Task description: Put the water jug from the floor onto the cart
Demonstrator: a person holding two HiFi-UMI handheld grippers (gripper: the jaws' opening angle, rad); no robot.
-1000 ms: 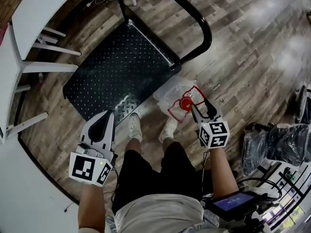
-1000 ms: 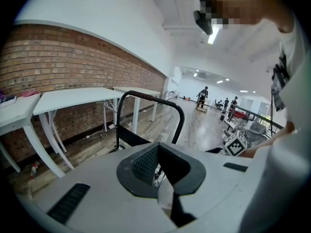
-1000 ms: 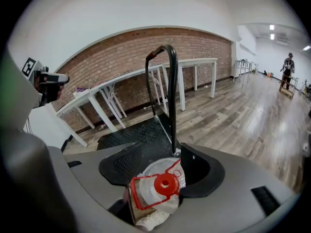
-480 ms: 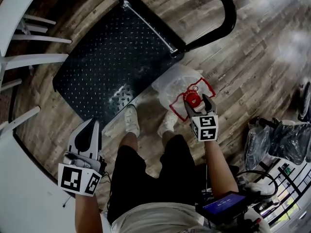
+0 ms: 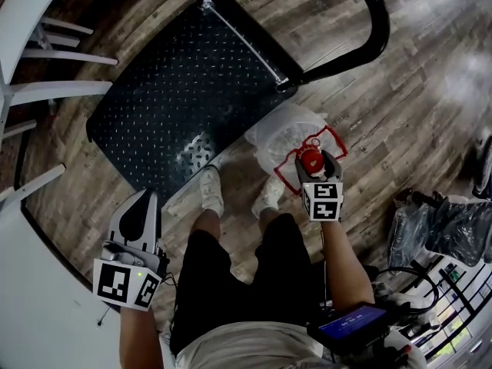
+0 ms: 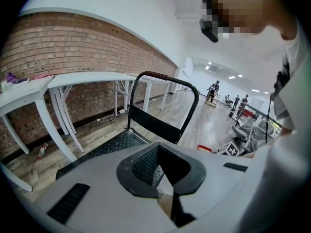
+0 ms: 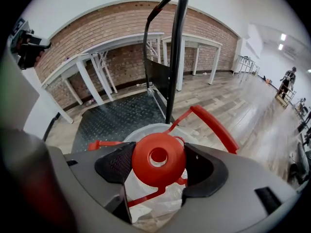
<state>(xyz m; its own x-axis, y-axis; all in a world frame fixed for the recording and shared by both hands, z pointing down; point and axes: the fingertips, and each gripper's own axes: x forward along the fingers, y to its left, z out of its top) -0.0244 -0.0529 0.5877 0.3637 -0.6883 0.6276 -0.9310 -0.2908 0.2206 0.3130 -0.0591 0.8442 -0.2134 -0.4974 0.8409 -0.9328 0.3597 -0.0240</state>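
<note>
A clear plastic water jug with a red cap and a red handle stands on the wood floor, at the near corner of the black flat cart. My right gripper points down over the jug's top. Its jaws are wide apart, one on each side of the cap, with no visible squeeze. The jug's body shows below the jaws. My left gripper hangs at the lower left, shut and empty, aimed toward the cart deck.
The cart's black tube handle rises just behind the jug. White tables and their legs line the left side. The person's feet stand between the cart and the jug. Bagged items and equipment sit at the right.
My right gripper has dropped onto the jug's top, and its jaws have spread round the red cap. The left gripper has sunk toward the lower left.
</note>
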